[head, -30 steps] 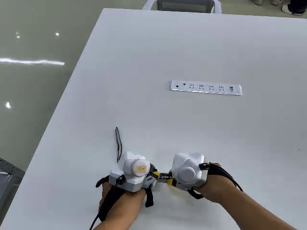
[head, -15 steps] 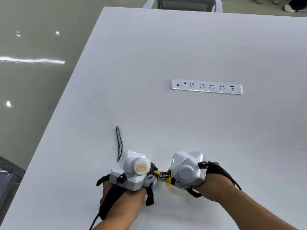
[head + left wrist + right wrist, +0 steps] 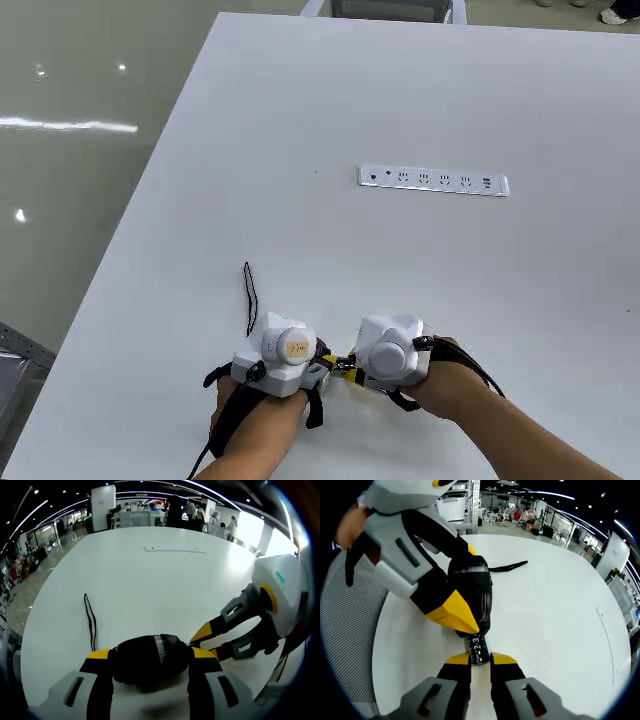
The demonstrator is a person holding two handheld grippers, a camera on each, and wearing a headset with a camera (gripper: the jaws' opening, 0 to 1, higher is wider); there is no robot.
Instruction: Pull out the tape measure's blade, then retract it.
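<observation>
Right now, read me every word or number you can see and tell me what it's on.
"23": on the blade, just outside the tape measure.
Yellow label on the left gripper: too blurred to read.
Power strip markings: too small to read.

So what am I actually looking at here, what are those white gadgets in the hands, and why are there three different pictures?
A person at a white table holds a two-jaw gripper in each hand. One picture comes from a headset camera looking down; the two round ones come from cameras riding on the grippers. The left gripper clamps a black tape measure; the right gripper pinches its blade, with only a short length showing. A power strip and a black cord lie on the table.
</observation>
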